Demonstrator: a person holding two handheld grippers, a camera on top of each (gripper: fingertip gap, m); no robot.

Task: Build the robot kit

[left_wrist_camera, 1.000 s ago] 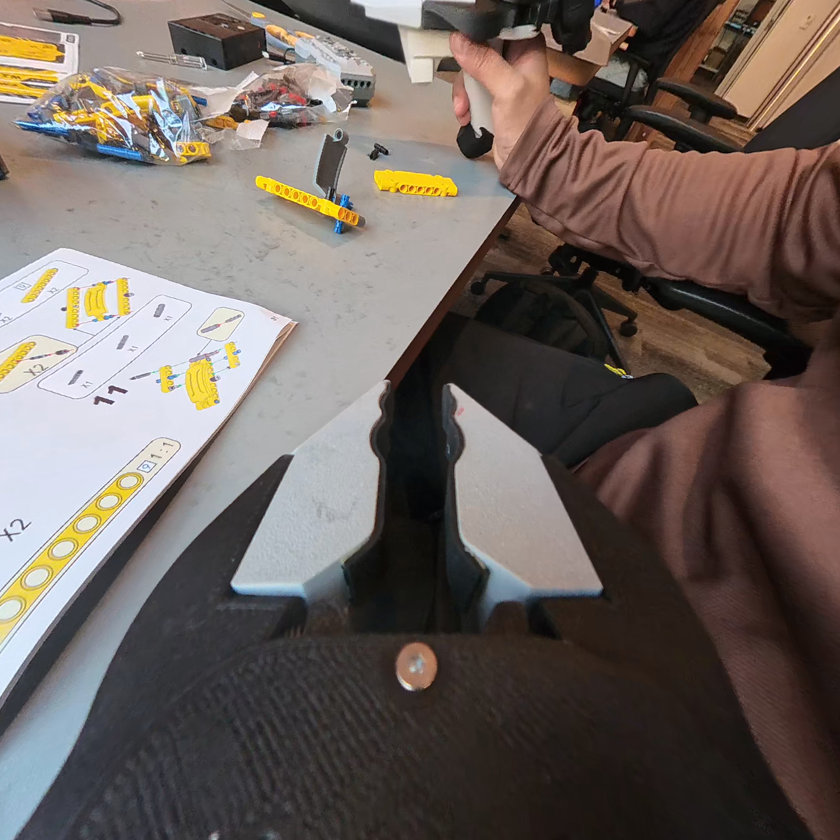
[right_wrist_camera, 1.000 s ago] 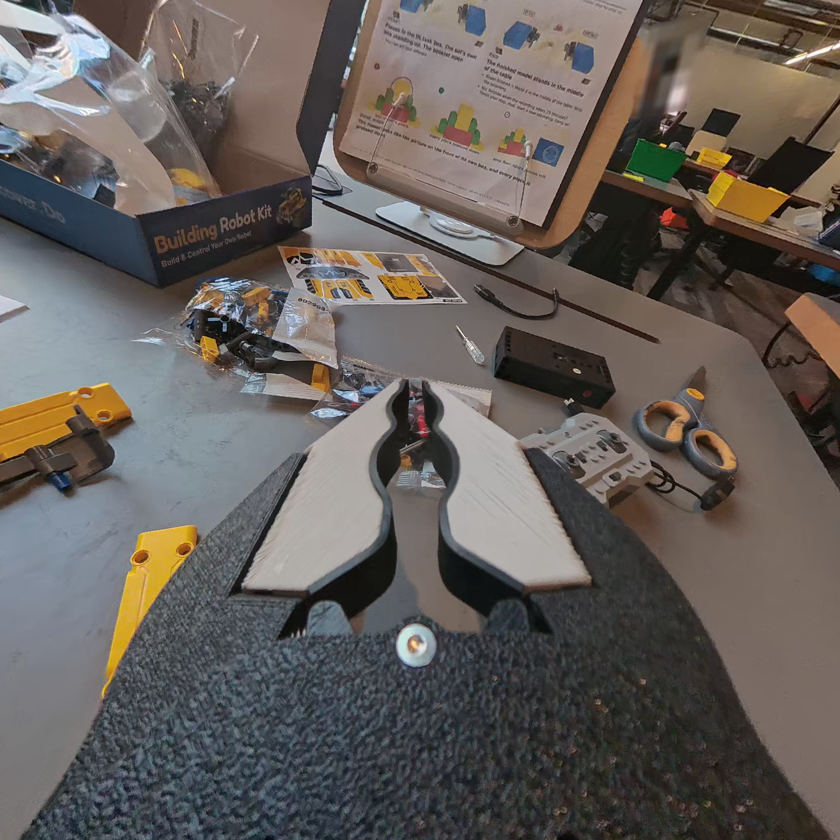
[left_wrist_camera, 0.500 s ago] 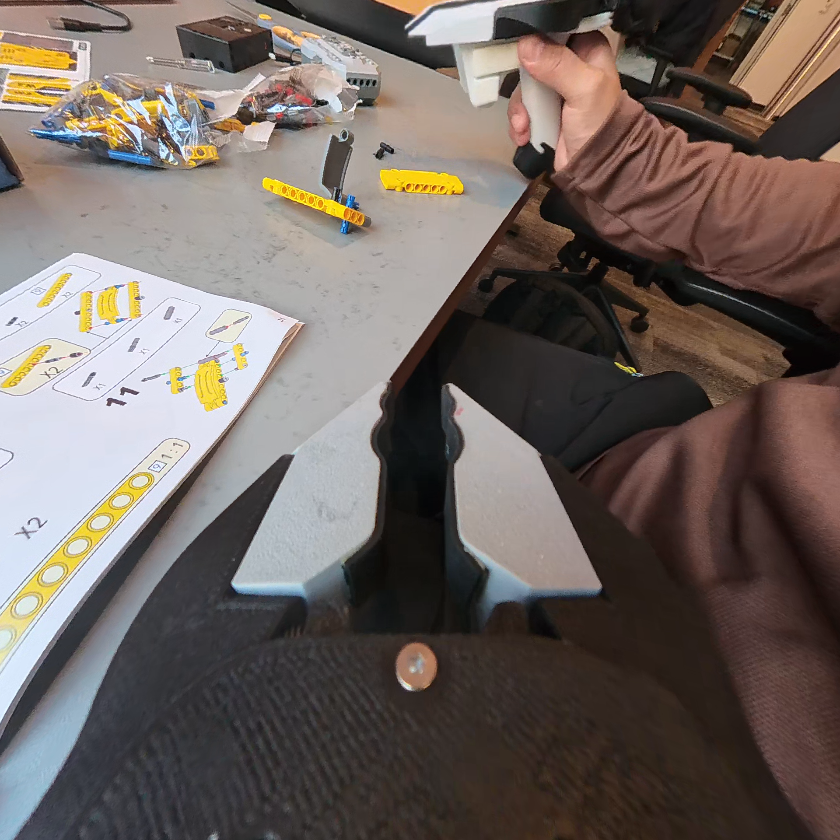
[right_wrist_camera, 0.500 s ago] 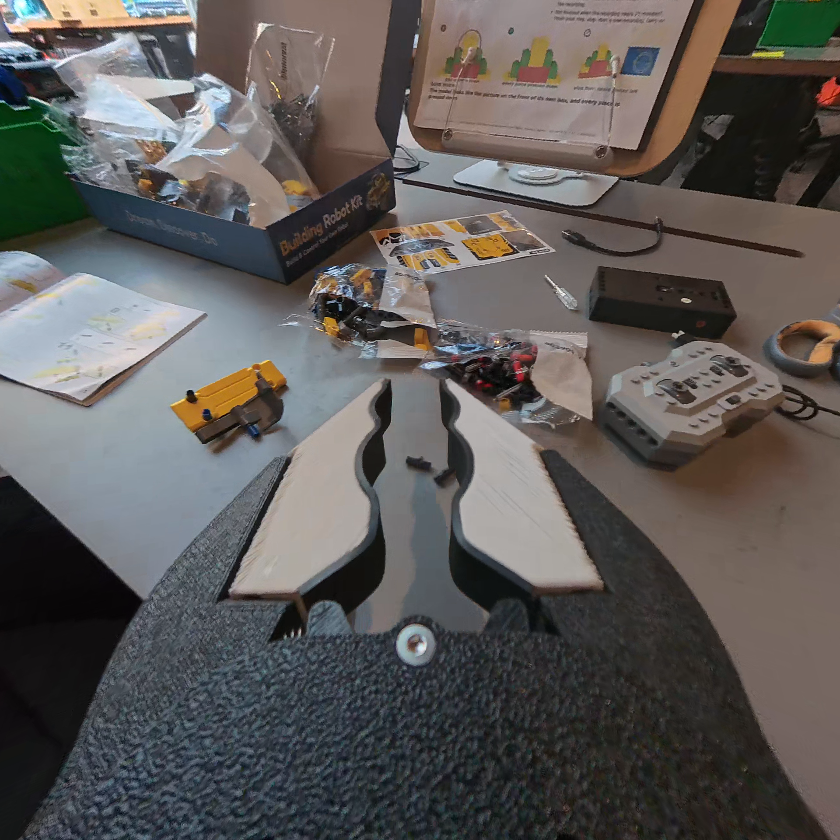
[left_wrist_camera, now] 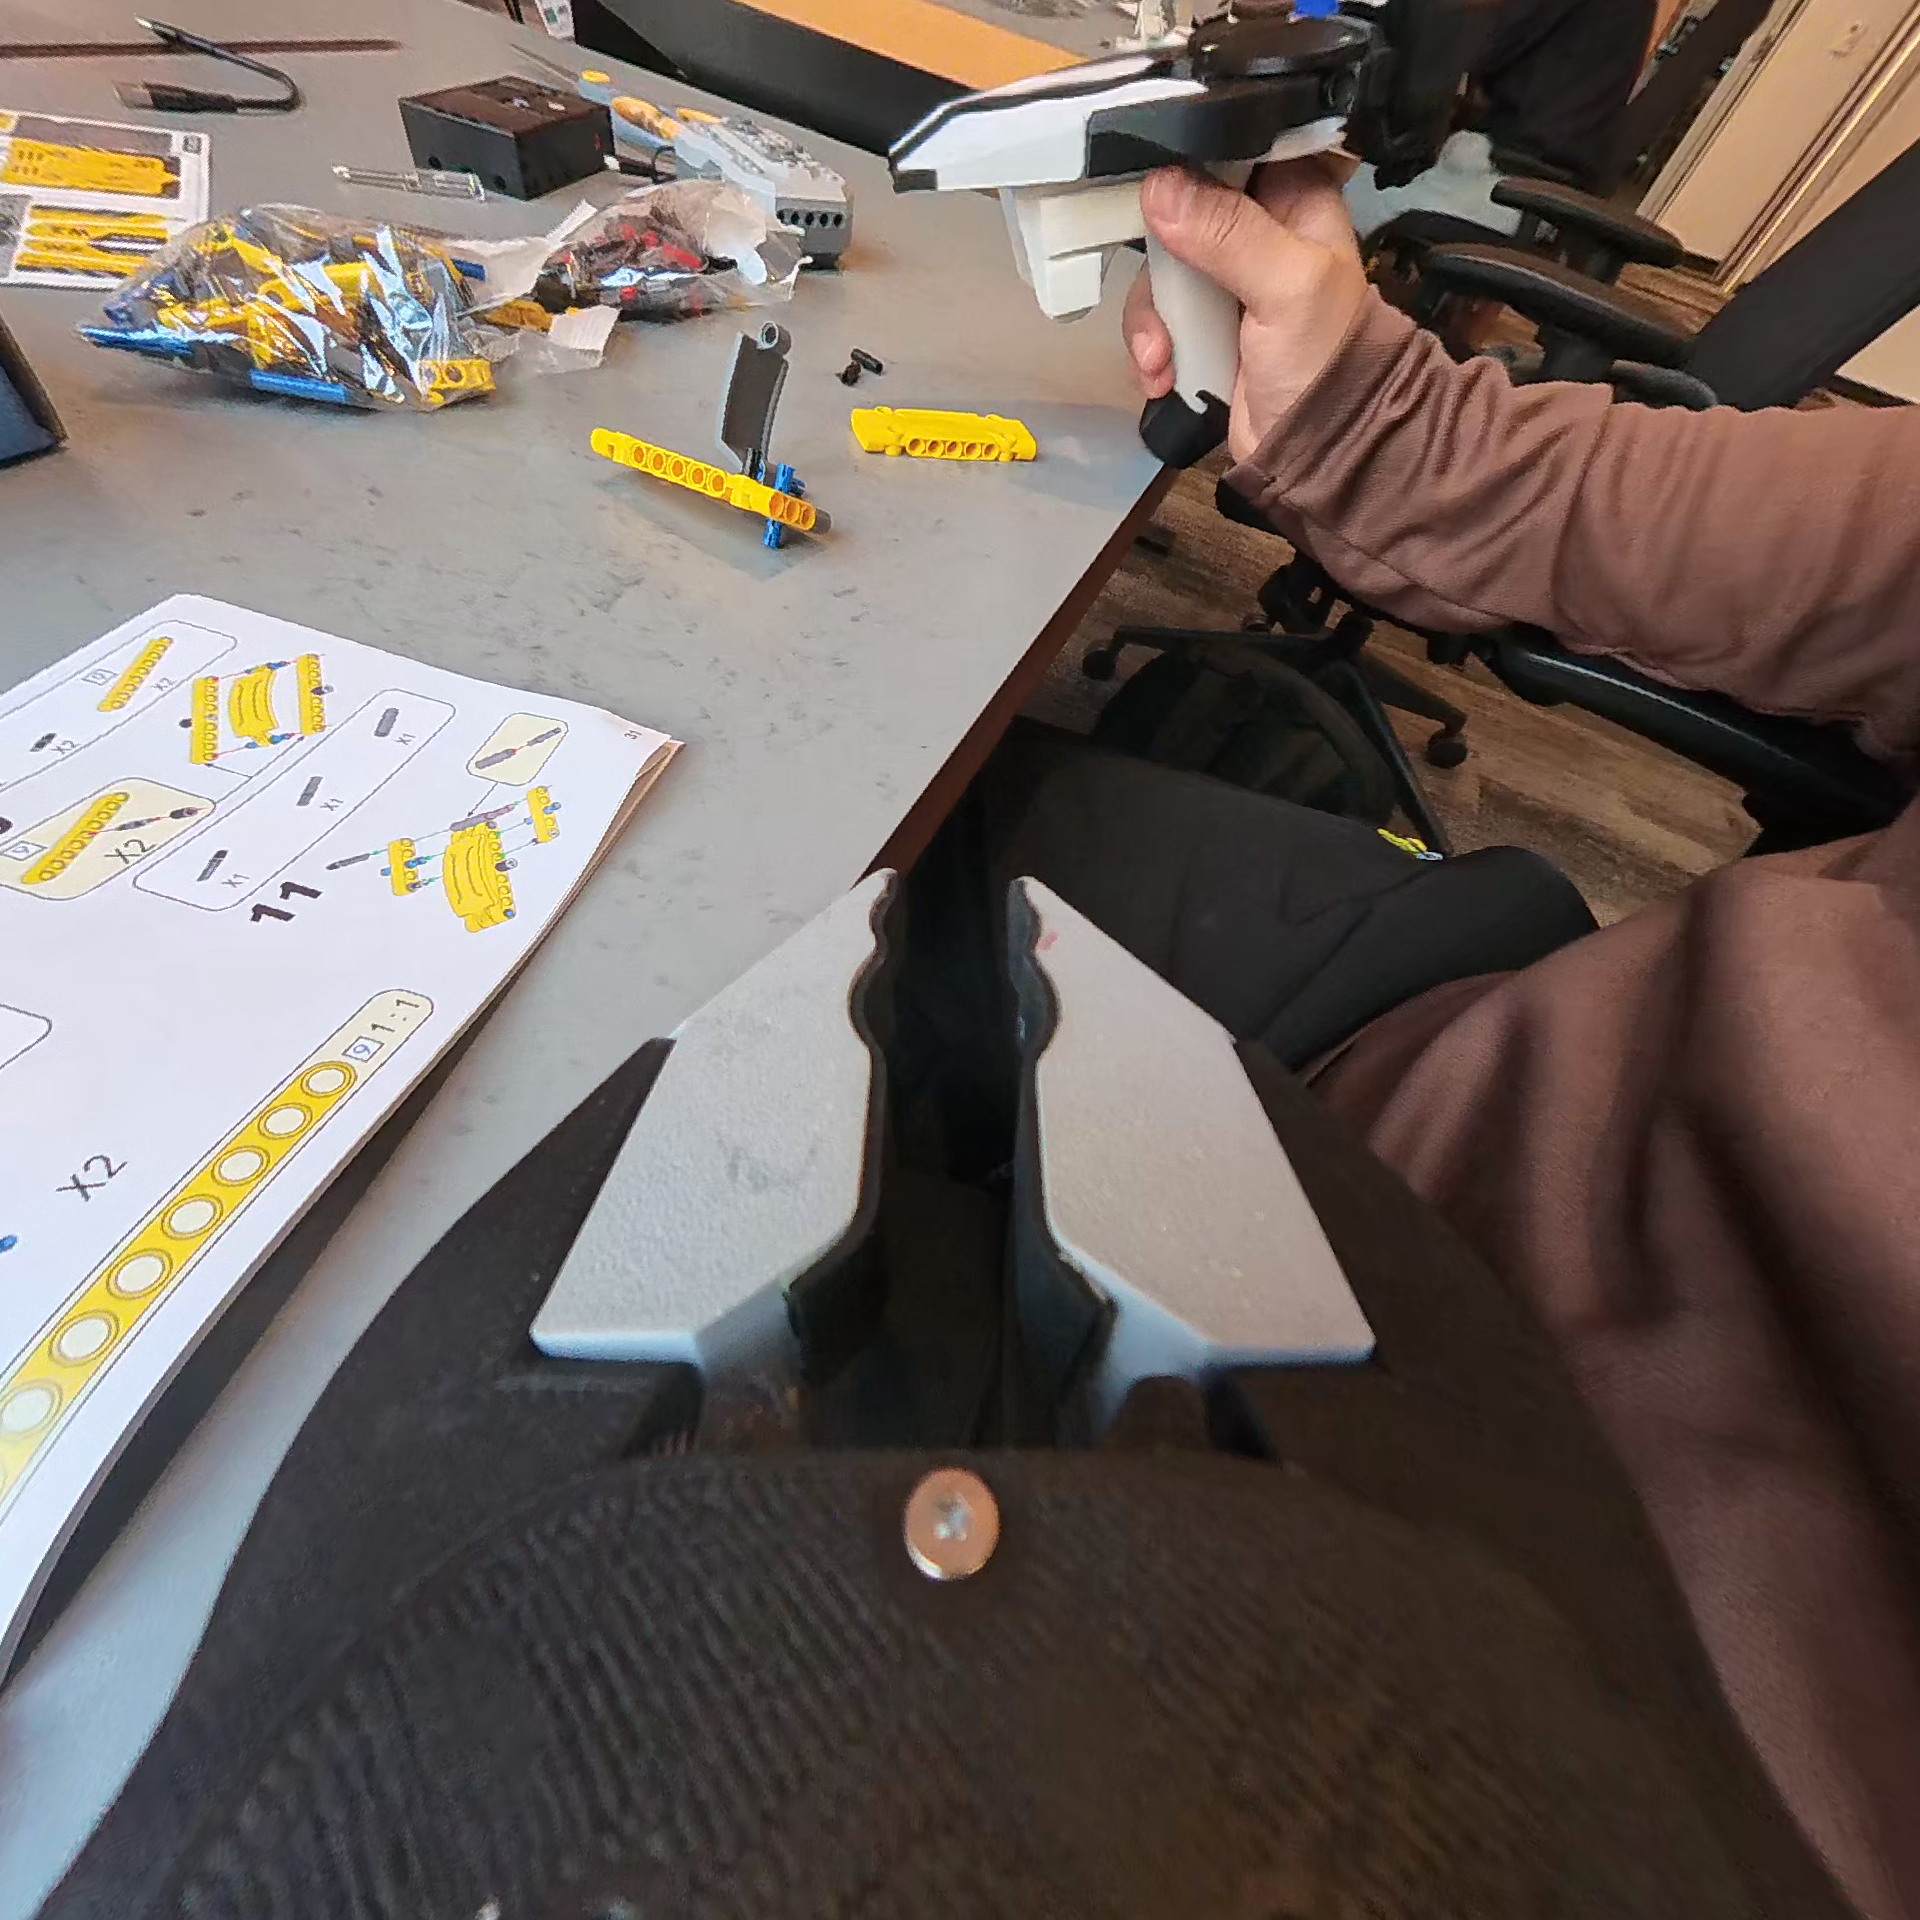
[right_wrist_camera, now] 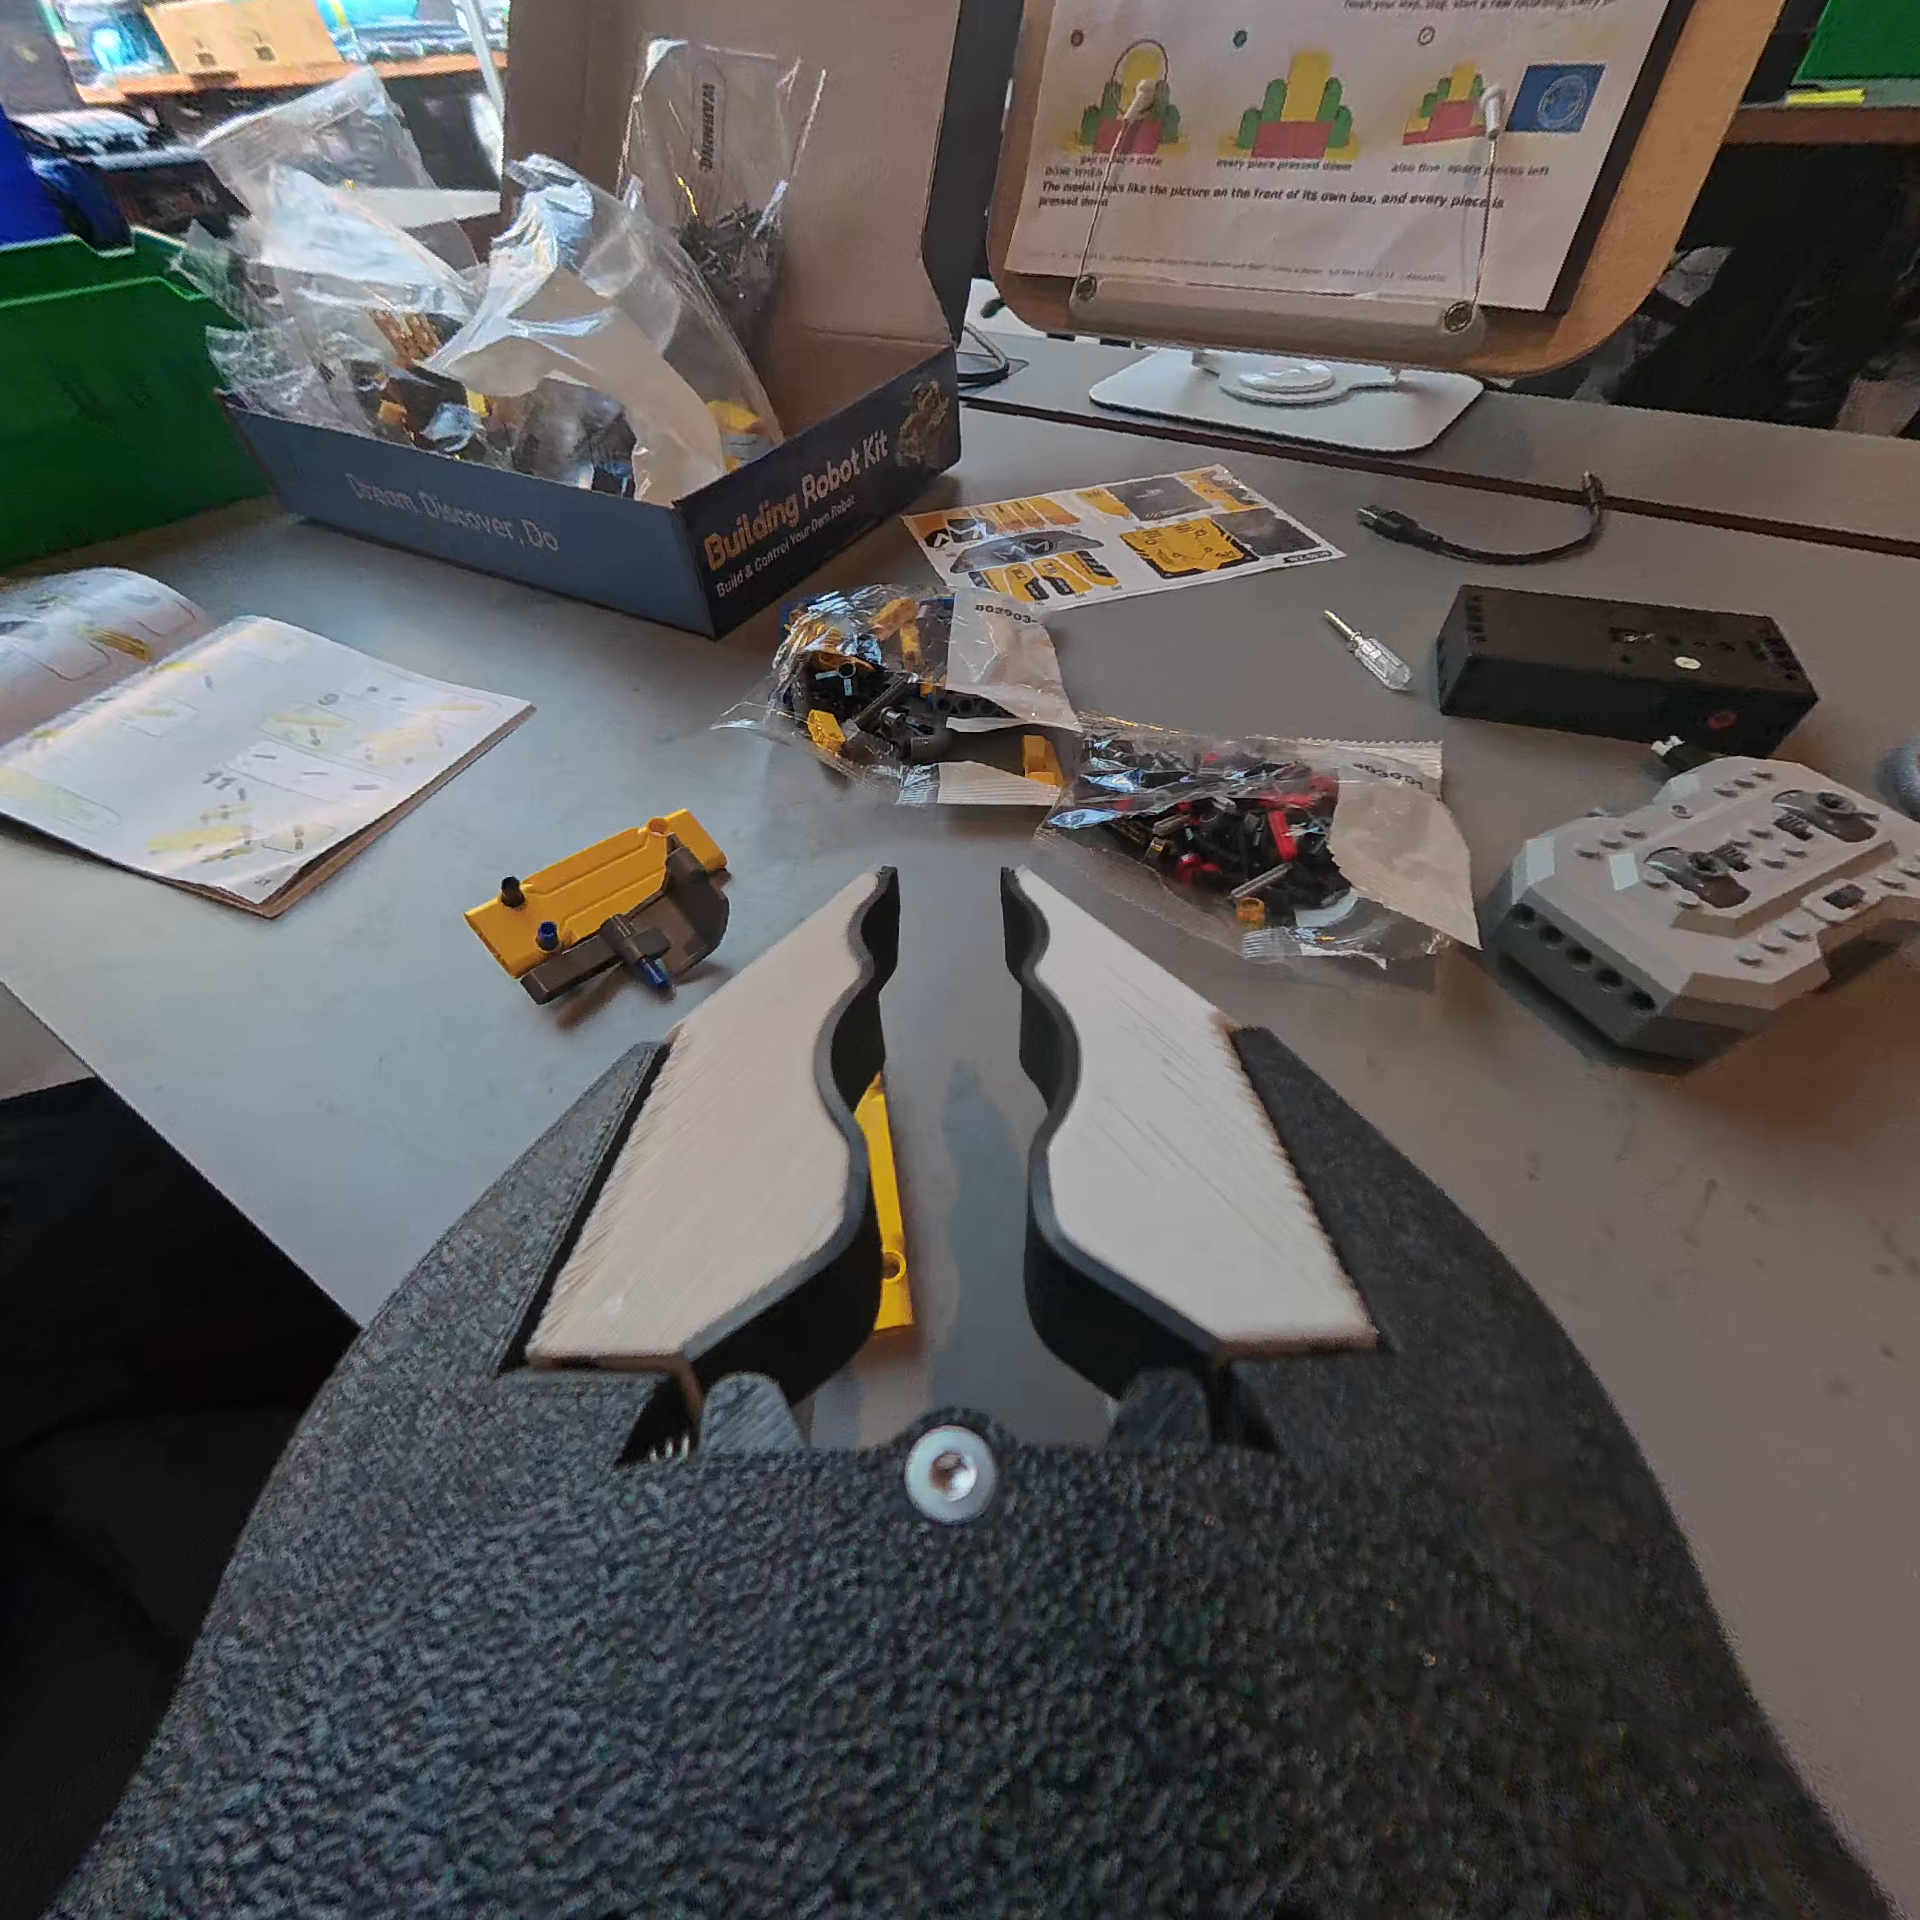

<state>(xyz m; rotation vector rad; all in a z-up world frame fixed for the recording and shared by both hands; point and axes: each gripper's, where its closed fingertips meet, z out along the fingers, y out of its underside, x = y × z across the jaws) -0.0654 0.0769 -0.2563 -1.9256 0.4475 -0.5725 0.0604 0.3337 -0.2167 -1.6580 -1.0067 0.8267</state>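
Left gripper (left_wrist_camera: pixel 954 925): fingers slightly apart, empty, hanging over the table (left_wrist_camera: pixel 436 540) edge beside the instruction booklet (left_wrist_camera: pixel 239 935).
Right gripper (right_wrist_camera: pixel 948 914): fingers apart, empty, above a yellow beam (right_wrist_camera: pixel 883 1216) lying flat beneath them.
Nearby: yellow-and-grey assembly (right_wrist_camera: pixel 603 904) just left; bag of small parts (right_wrist_camera: pixel 1247 831) to the right.
Handling: the beam looks like light, stiff, smooth plastic; its long sides seem the best hold.

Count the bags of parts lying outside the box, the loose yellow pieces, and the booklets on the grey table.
Bags of parts: 2
Yellow pieces: 2
Booklets: 1
Total: 5
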